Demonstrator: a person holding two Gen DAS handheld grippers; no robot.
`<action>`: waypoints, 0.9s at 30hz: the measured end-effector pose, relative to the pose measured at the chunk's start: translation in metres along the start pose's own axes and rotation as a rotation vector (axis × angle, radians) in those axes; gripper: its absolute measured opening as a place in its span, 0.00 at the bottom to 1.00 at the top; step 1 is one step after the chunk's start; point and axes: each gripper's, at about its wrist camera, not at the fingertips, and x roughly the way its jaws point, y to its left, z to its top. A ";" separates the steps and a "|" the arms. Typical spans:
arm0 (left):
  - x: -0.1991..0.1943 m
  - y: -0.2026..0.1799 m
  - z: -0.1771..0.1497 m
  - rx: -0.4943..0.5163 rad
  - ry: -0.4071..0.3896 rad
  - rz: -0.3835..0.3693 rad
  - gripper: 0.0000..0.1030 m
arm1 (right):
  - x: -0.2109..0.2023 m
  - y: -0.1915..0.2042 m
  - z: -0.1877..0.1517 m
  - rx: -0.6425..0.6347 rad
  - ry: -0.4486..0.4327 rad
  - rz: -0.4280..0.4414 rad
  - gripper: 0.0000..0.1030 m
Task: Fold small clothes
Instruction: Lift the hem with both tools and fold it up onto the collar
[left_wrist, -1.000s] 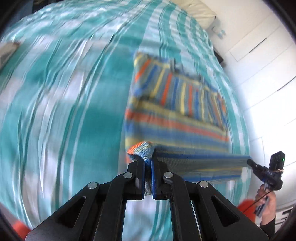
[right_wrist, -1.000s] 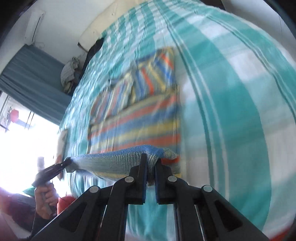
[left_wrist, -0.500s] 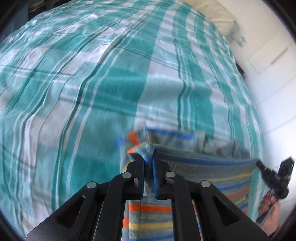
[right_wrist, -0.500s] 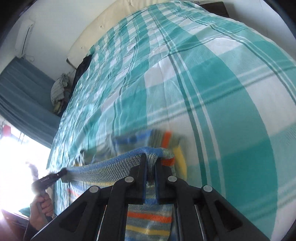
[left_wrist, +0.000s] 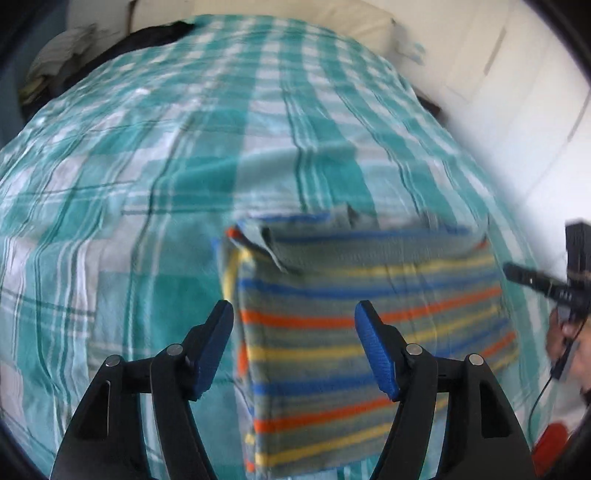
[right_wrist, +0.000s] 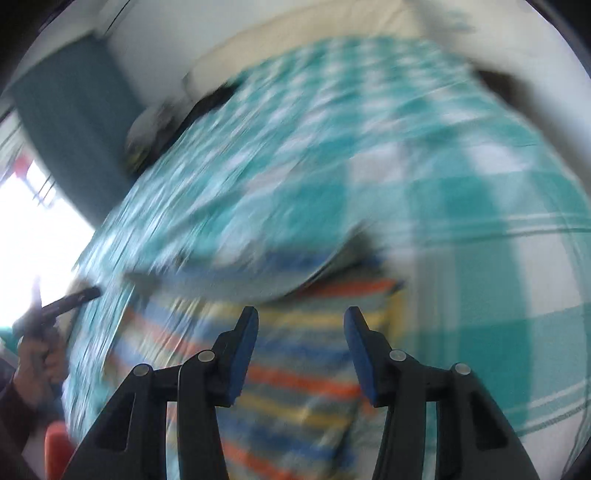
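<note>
A: Status of both tongs?

B: Left gripper (left_wrist: 293, 347): jaws spread wide, nothing between the blue pads. Right gripper (right_wrist: 301, 350): likewise spread, nothing held. Both hover just above the striped garment (left_wrist: 369, 332).

A: Location of the garment?

B: It lies flat on the teal plaid bedspread (left_wrist: 147, 184), folded into a rough rectangle. Its far edge shows a small upturned flap near the left corner. In the right wrist view the picture is heavily blurred, so edge alignment on that side cannot be confirmed.

A: Step in hand?

B: Judged: one fold is laid down and released. A further fold or a smoothing pass probably remains.

A: Failure modes from here?

B: Three.
1. The raised flap may get trapped in the next fold, producing a lump. Cause: folding without flattening it first.
2. A pinch may catch the bedspread with the garment. Cause: jaws descending too deep into soft bedding.
3. A pinch may take only the top layer, so the stack peels apart on lifting. Cause: a shallow grasp at the edge.
</note>
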 end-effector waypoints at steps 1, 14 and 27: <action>0.006 -0.011 -0.008 0.047 0.039 -0.004 0.69 | 0.008 0.008 -0.003 -0.022 0.047 0.018 0.48; 0.025 -0.004 -0.001 -0.002 0.065 -0.017 0.81 | 0.067 0.005 0.097 0.372 -0.169 0.111 0.49; 0.032 0.100 0.002 -0.486 -0.023 0.156 0.79 | -0.011 0.008 -0.135 -0.217 0.089 -0.210 0.50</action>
